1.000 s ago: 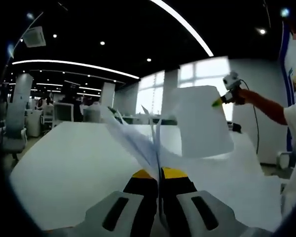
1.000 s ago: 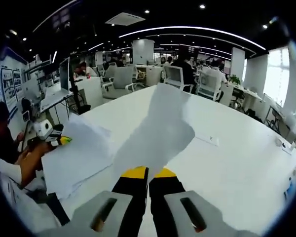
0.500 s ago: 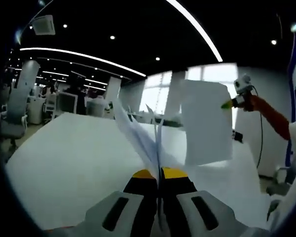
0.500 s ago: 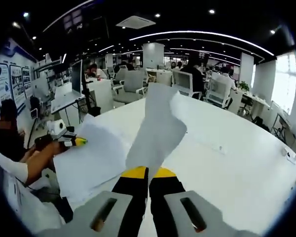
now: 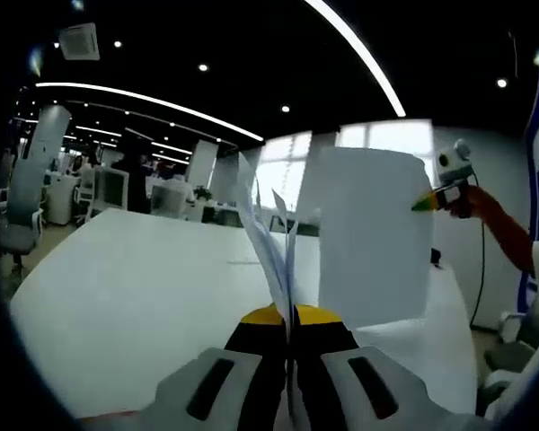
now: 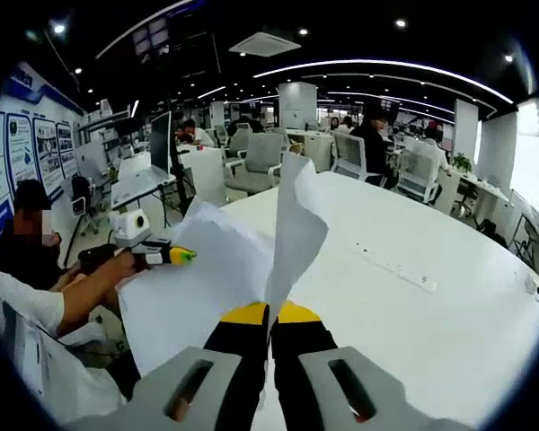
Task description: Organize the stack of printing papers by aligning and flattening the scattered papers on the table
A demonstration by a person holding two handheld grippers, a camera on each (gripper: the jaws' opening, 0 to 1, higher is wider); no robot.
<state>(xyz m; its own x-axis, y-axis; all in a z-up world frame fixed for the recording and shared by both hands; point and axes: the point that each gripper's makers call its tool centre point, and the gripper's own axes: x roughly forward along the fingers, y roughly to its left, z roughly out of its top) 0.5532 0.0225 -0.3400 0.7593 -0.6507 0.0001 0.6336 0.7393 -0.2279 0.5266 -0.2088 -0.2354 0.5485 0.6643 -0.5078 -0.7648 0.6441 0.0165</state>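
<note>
left gripper [image 5: 290, 316] clamped on printing papers [image 5: 269, 247] | right gripper [image 6: 270, 314] clamped on same papers' far edge | lifted upright over table [image 5: 117, 287], likely to square edges

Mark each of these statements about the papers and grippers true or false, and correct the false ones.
1. The left gripper is shut on papers. True.
2. The papers lie flat on the table. False: they are lifted off it, standing up between the grippers.
3. The right gripper is open and holds nothing. False: it is shut on the papers' edge.
4. Office chairs stand beyond the table. True.
5. The table is black. False: it is white.
</note>
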